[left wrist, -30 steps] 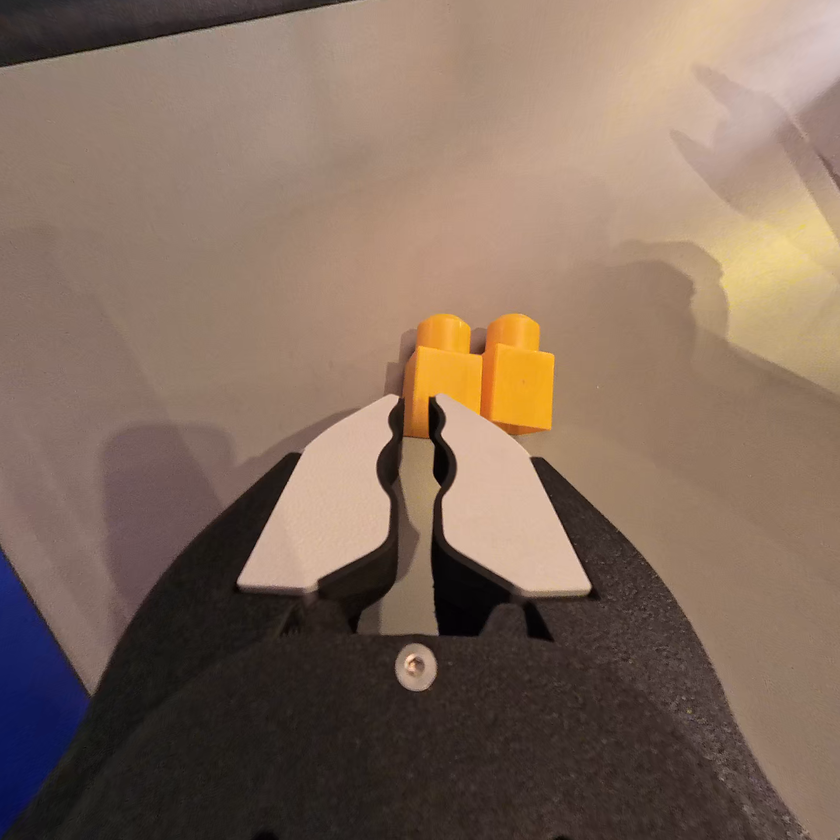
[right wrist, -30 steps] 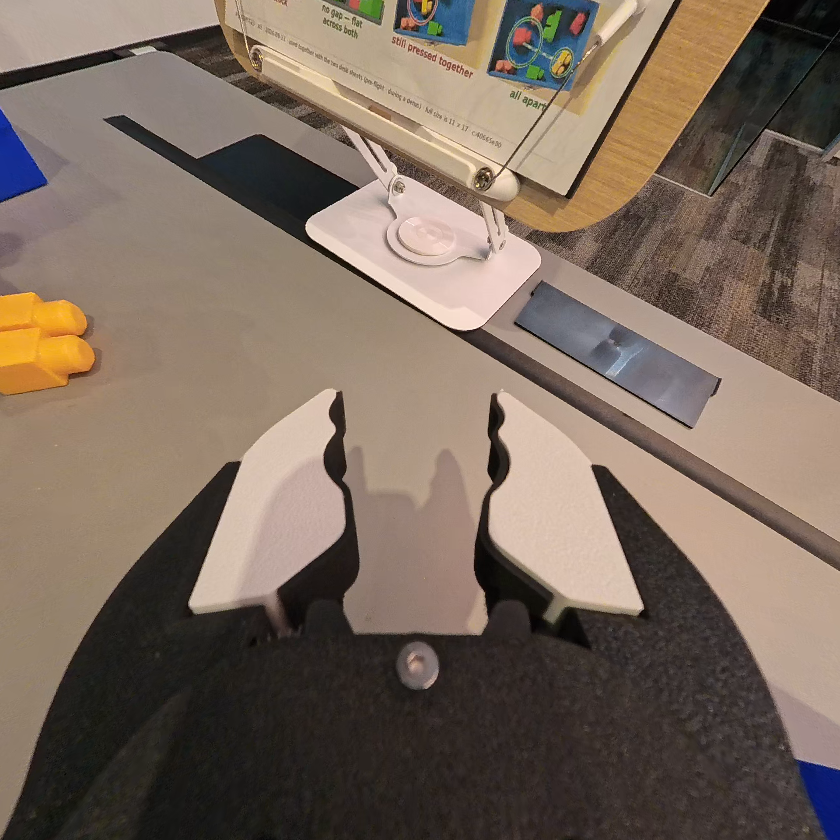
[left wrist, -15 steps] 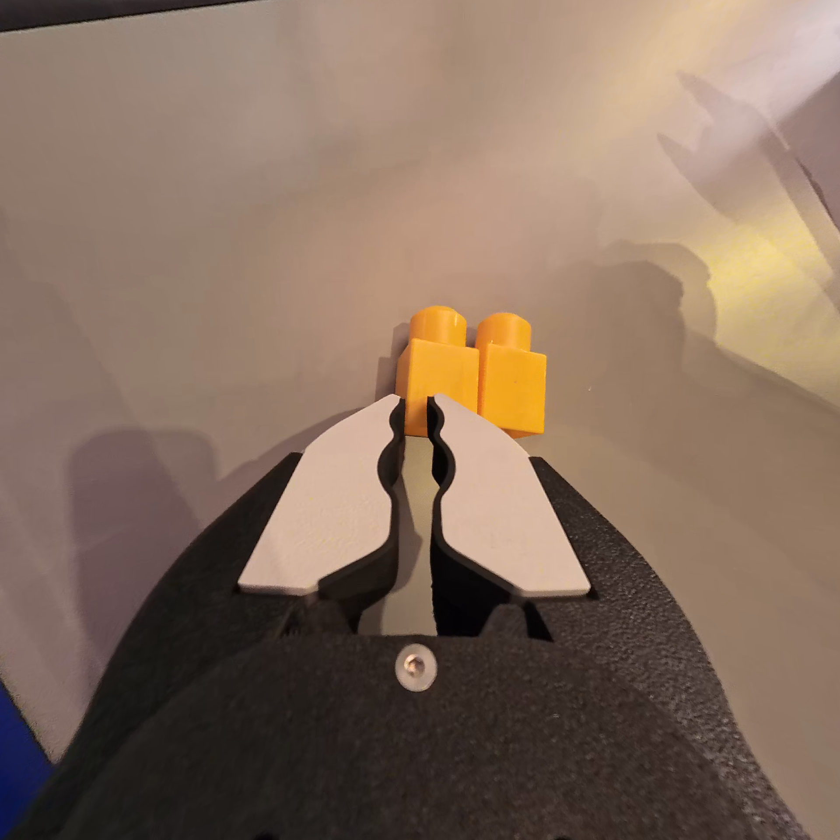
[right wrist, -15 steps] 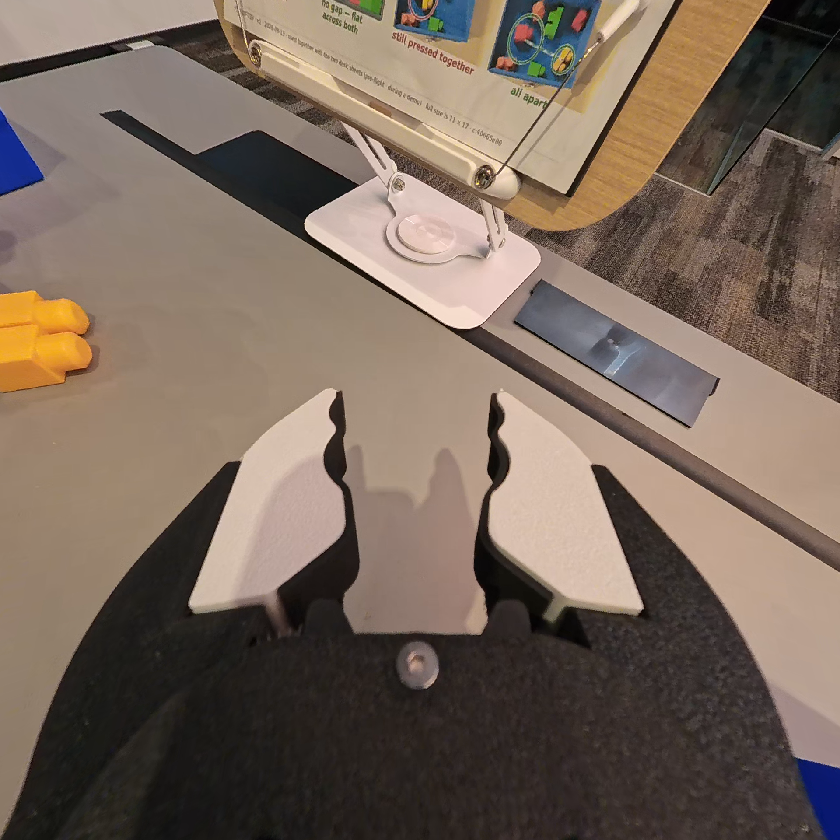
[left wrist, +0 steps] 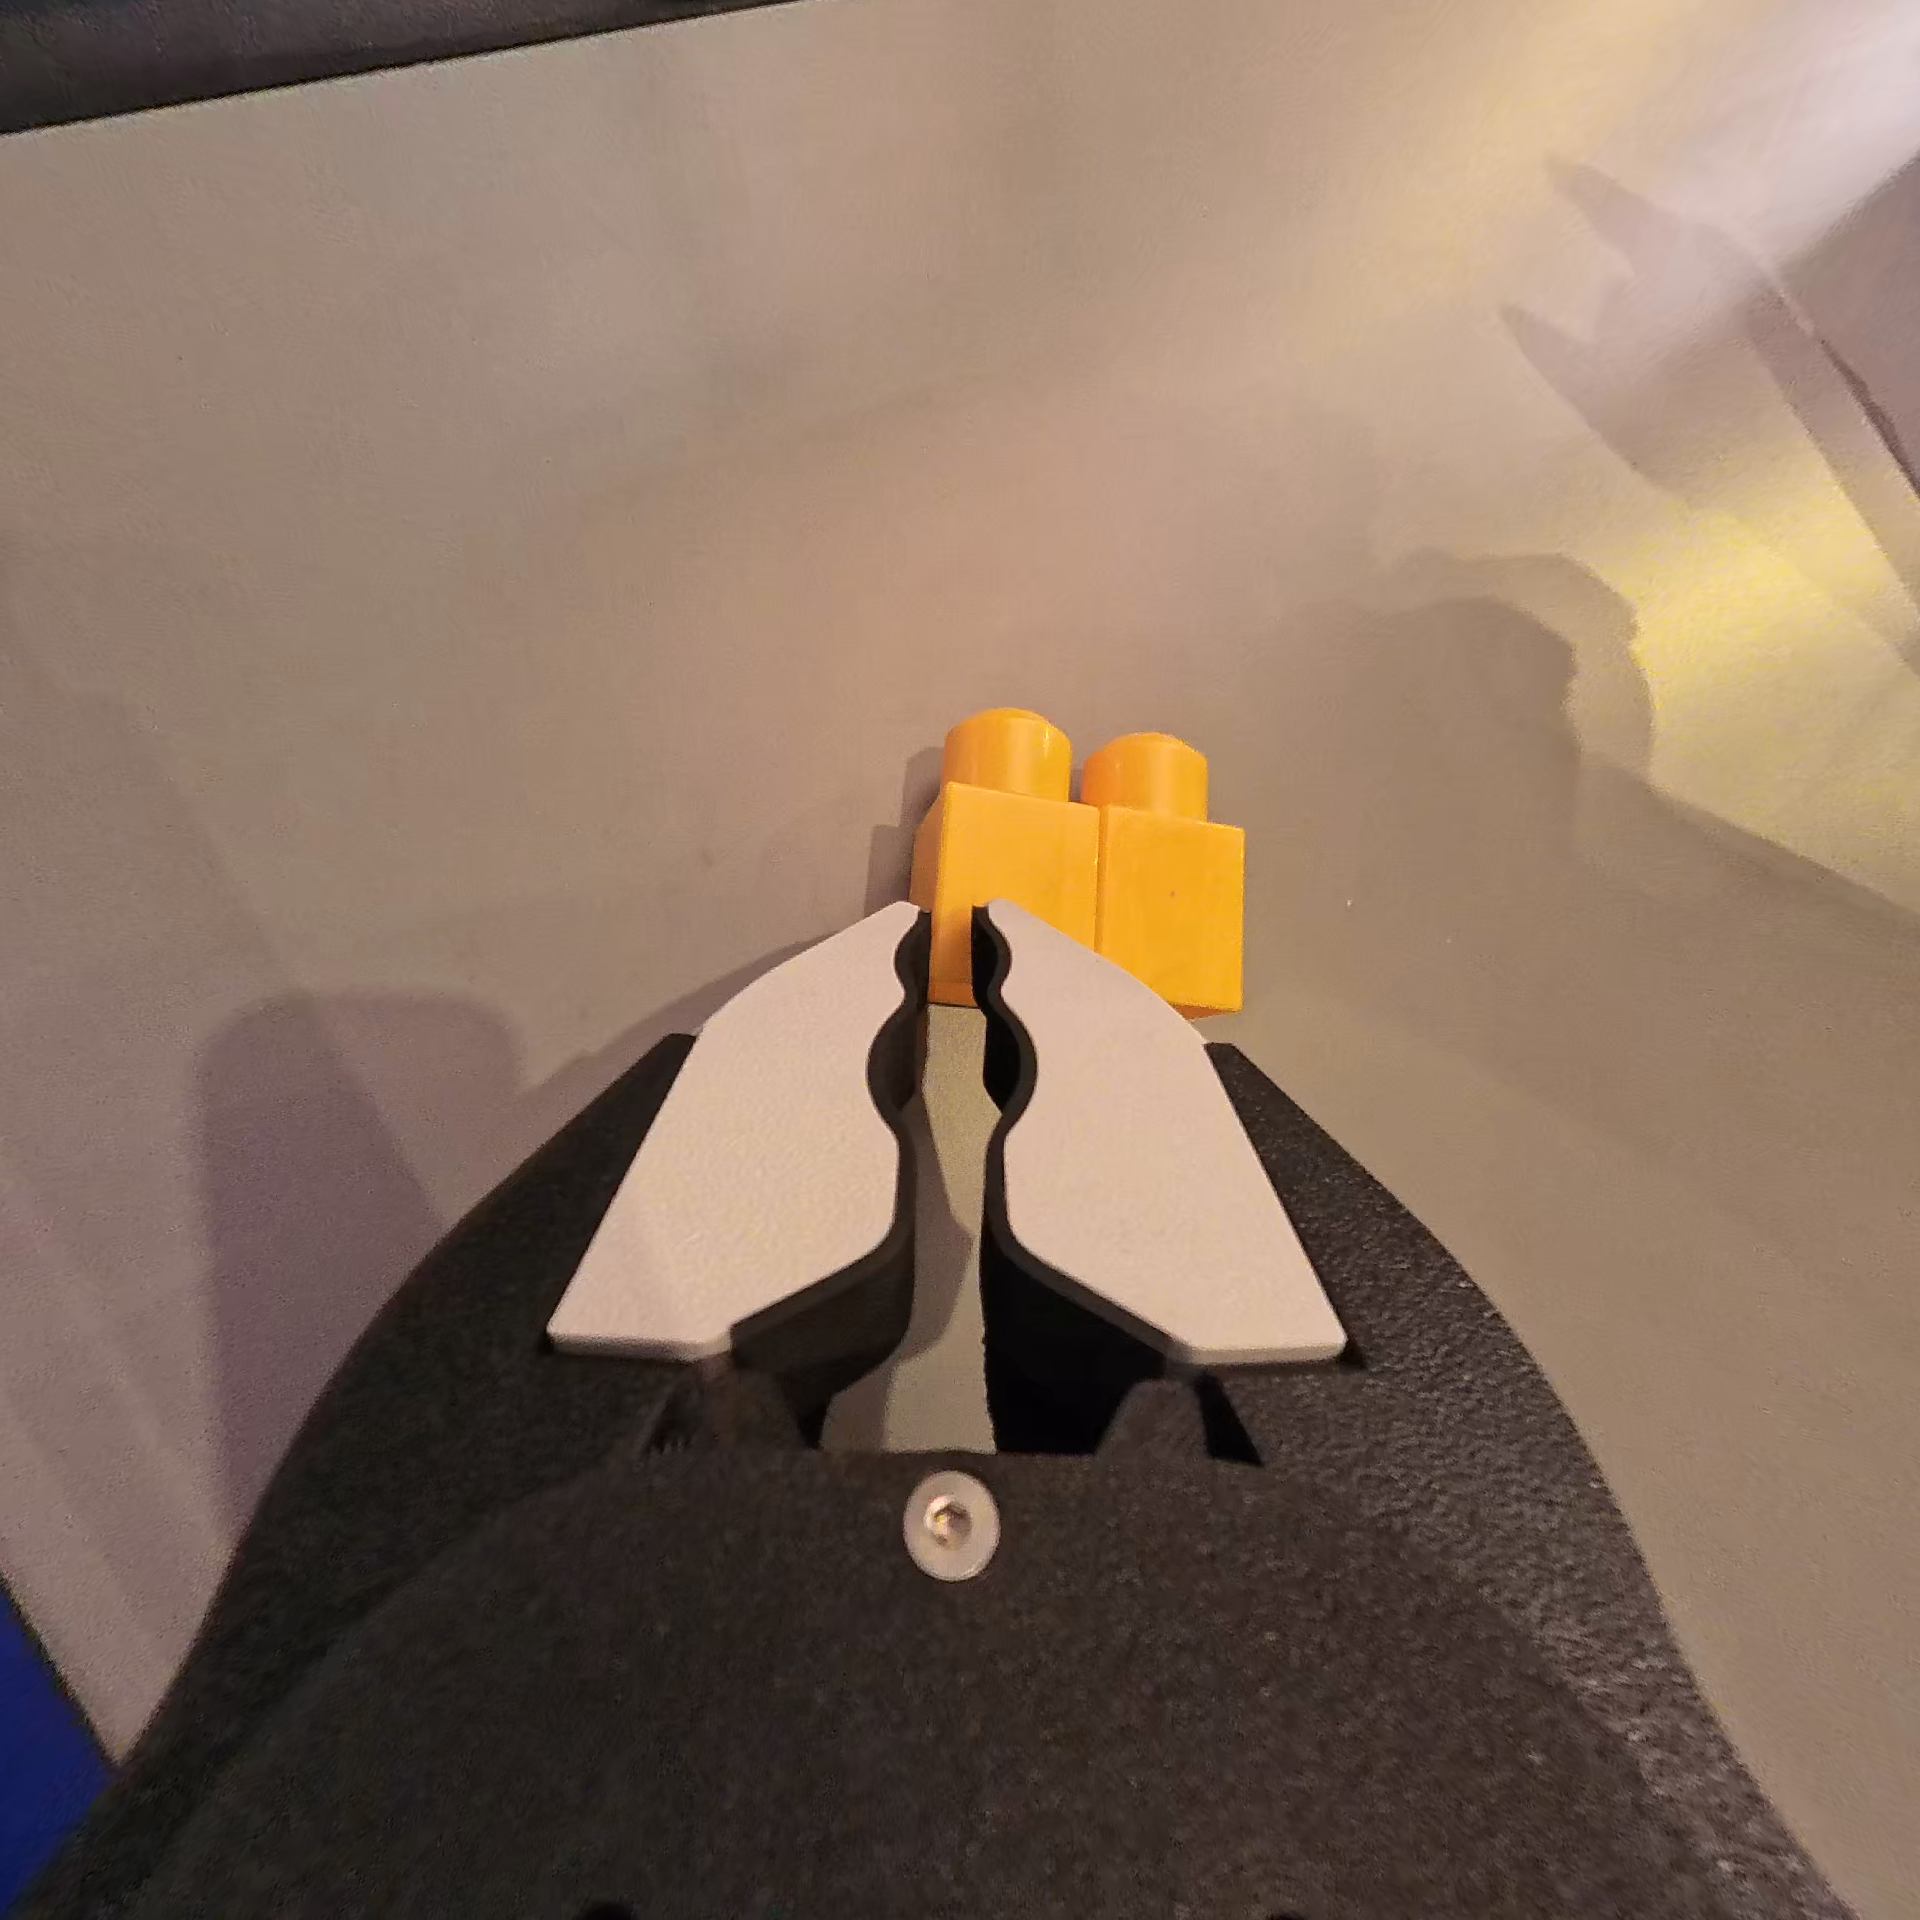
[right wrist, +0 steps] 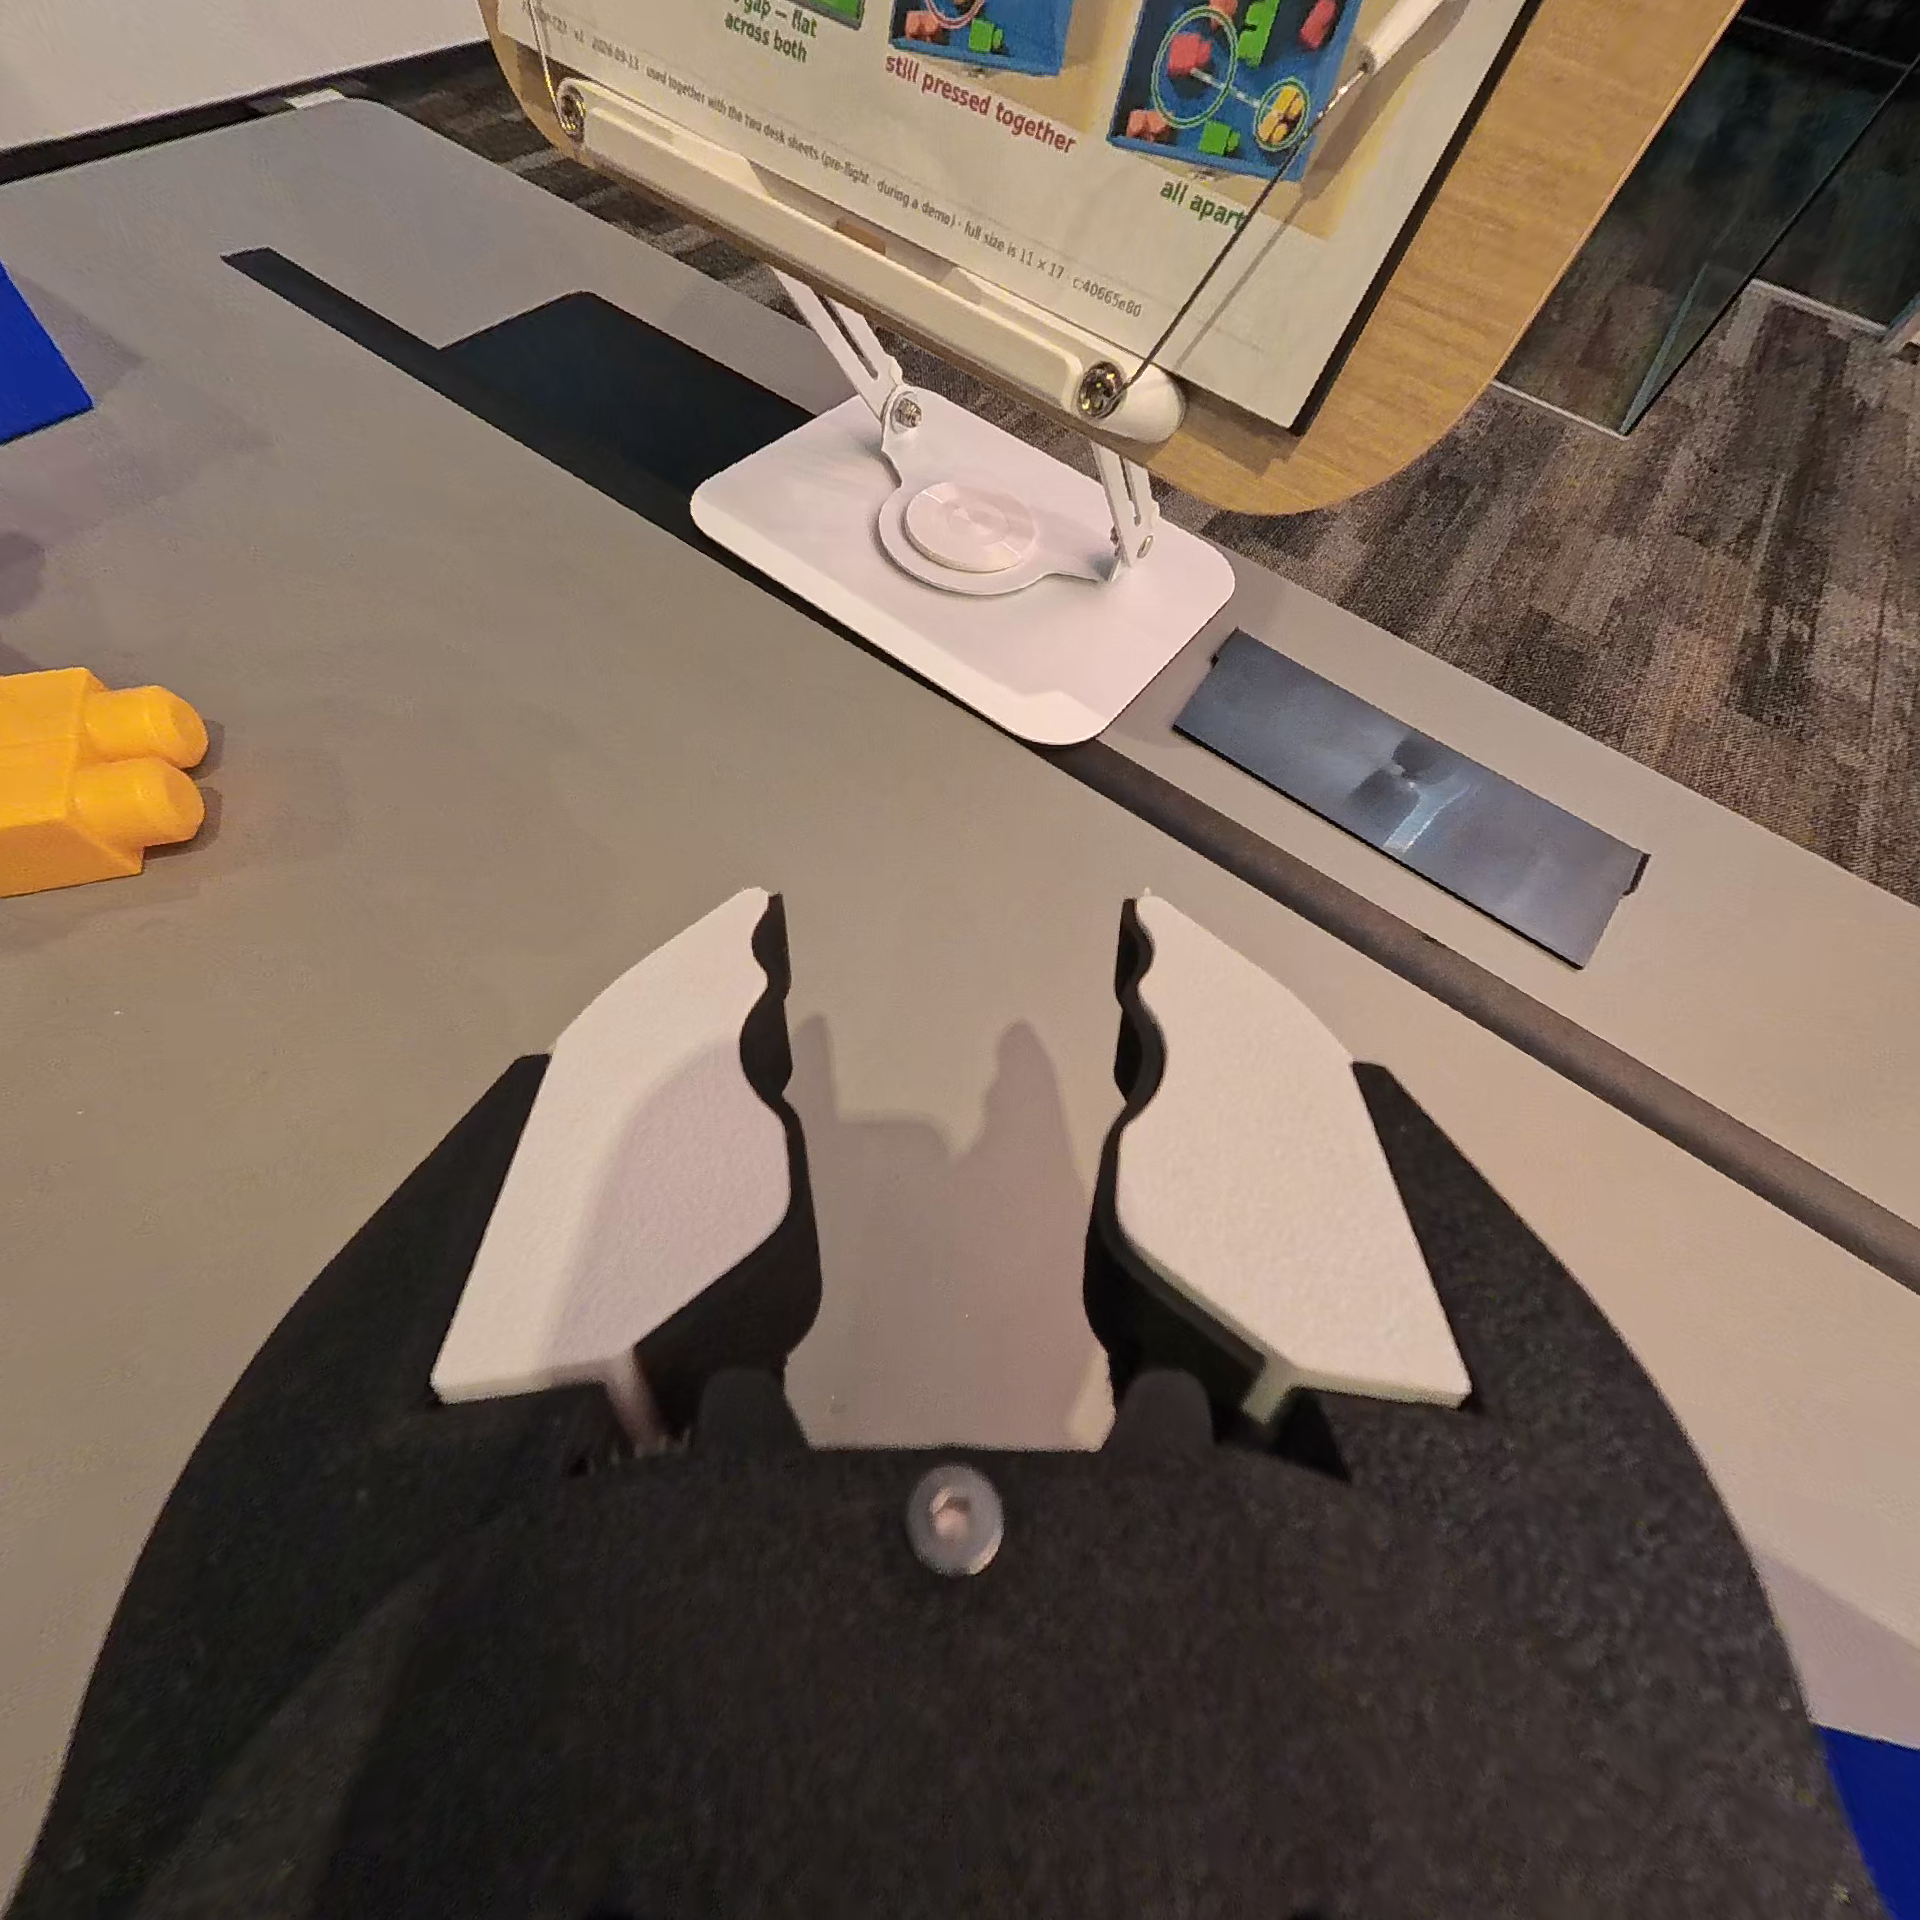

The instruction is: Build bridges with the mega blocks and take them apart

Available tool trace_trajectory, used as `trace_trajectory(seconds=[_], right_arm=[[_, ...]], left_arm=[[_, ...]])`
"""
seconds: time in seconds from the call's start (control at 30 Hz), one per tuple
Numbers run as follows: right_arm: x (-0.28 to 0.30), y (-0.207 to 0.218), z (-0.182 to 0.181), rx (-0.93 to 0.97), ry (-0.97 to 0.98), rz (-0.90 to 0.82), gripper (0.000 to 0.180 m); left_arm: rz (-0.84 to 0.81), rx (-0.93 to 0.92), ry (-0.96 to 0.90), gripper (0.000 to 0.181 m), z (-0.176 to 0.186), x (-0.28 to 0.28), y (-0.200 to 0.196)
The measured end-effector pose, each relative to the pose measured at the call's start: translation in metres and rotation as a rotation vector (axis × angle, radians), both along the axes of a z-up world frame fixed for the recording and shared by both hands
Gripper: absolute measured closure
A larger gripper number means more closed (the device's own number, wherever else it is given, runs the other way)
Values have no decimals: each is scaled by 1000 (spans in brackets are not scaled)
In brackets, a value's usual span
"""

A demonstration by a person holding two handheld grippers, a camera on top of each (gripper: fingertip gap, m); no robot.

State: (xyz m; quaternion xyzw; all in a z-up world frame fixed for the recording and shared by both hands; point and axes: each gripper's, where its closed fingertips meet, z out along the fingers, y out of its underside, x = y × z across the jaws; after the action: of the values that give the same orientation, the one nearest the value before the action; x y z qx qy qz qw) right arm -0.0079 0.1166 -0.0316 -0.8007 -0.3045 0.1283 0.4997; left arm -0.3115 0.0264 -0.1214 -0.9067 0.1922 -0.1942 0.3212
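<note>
- Orange mega blocks [left wrist: 1081,894], two single-stud pieces side by side, lie on the grey table [left wrist: 520,520]. Left gripper [left wrist: 948,914], nearly closed and empty, has edged closer, tips just short of the left block.
- Right gripper [right wrist: 951,914] stays level, spread wide, empty; blocks [right wrist: 88,779] lie well apart, left. Document stand [right wrist: 966,582] is ahead.

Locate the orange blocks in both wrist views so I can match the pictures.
Left wrist view: the orange blocks sit centre frame, just beyond the left tool, studs pointing away.
Right wrist view: the orange blocks lie at the left edge, left of the open right tool.
Shared landmark: the grey tabletop under them.
</note>
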Motion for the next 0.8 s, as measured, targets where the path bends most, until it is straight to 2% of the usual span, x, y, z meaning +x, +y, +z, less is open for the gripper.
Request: trace_trajectory(seconds=[0.1, 0.2, 0.27, 0.37, 0.43, 0.47, 0.53, 0.63, 0.73, 0.8], right_arm=[[0, 0, -1, -4, -1, 1, 120], [0, 0, -2, -5, -7, 0, 119], [1, 0, -3, -5, -5, -1, 119], [2, 1, -3, -7, 2, 0, 119], [2, 1, -3, -10, 11, -1, 119], [2, 1, -4, -13, 14, -1, 120], [2, 1, -6, -18, 9, 0, 120], [-1, 0, -8, -20, -5, 6, 120], [-7, -1, -8, -15, -23, 16, 120], [-10, -3, -10, -16, -38, 23, 120]], left_arm=[[0, 8, -5, 174, 0, 1, 1], [8, 26, -2, 166, 4, -2, 3], [16, 68, -44, 165, 22, -4, 2], [21, 160, -99, 162, 67, -13, -11], [50, 244, -19, 156, 99, -40, -23], [86, 275, 48, 148, 113, -62, -30], [166, 304, 207, 146, 131, -115, -43], [302, 247, 330, 146, 133, -191, -63], [416, 142, 238, 141, 109, -231, -78], [444, 135, 247, 136, 92, -247, -83]])
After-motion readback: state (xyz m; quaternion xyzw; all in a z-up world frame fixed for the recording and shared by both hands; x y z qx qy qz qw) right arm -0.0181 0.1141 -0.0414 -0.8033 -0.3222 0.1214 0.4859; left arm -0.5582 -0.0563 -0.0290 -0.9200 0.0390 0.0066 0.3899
